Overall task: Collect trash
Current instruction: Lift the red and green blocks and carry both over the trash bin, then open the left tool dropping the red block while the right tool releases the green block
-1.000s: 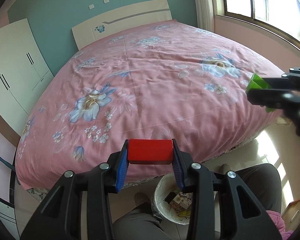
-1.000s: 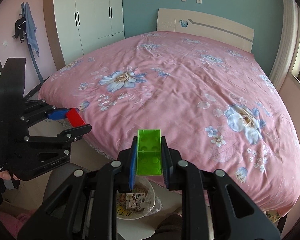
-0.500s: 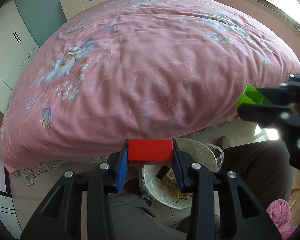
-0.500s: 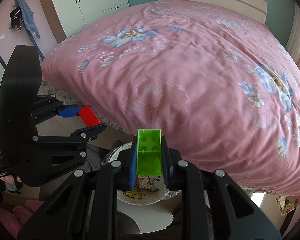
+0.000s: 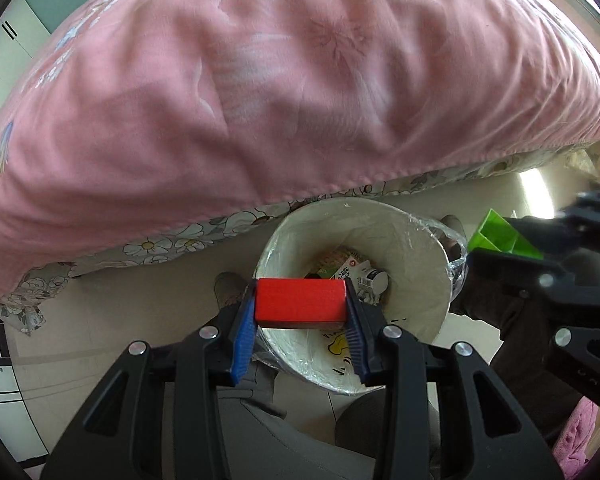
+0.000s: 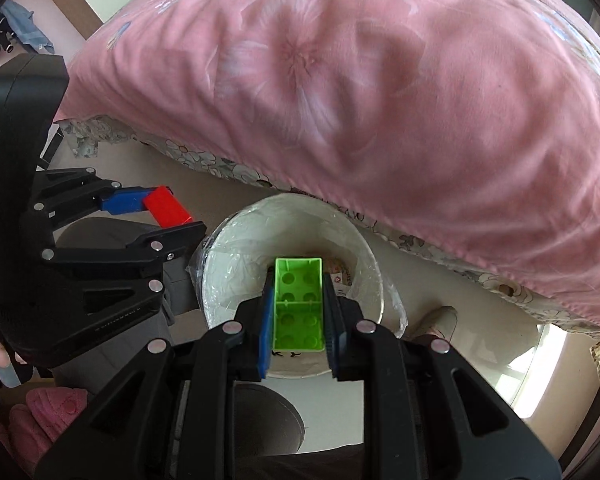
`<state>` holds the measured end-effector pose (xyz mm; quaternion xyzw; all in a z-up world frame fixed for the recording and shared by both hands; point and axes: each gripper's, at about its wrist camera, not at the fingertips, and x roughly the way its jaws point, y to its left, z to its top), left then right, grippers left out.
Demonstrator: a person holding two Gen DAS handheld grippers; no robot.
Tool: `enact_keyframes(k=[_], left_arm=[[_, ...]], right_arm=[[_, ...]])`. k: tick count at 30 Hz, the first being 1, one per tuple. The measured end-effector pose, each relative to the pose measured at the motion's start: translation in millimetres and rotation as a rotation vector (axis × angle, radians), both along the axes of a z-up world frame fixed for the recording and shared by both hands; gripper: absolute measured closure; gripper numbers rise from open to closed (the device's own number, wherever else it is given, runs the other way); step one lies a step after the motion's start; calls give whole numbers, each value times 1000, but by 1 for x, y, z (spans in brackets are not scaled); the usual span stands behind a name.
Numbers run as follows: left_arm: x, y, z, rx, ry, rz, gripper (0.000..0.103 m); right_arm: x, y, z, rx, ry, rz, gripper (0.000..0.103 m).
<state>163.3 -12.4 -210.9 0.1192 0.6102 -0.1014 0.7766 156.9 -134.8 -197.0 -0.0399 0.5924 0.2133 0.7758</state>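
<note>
Both claws have been swung down from the bed [image 5: 260,92] to above the bin [image 6: 228,280]. The red block [image 5: 301,301] is pinched in the left claw [image 5: 301,312], the green block [image 6: 299,303] in the right claw [image 6: 299,320]. Dropping is in hand; next, each claw should be opened over the bin's mouth.

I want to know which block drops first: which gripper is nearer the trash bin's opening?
Right. The right gripper holds the green block over the trash bin; the left gripper holds the red block over its near rim.

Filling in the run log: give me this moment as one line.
left hand-held gripper: shut on red block | right hand-held gripper: shut on green block | both over trash bin
</note>
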Motion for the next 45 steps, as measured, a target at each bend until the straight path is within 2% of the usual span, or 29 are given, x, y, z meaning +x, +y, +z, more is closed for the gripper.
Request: enact_keyframes(k=[10,17,26,33,41,43,45], left_arm=[[11,1,-71,2,152,37,61],[19,-2,-108,-8,233,70,61],[33,3,-156,-31,336,157,61],[35,6,-183,-34,397,185,61],[37,10,-204,-26,444,205,61],[38,11,-204,-27,445,210,57],[39,14,-203,-28,440,219,47]], right_arm=[[11,4,-86,-20,173,-45,80],[15,17,-131,-26,259,-52,80],[20,20,-183,-25,357,-83,80],[24,24,-212,-60,397,-86,80],[29,29,-224,-97,389,-69,80],[30,30,-227,-110,384,-67,73],[31,29,-227,-113,373,-76,58]])
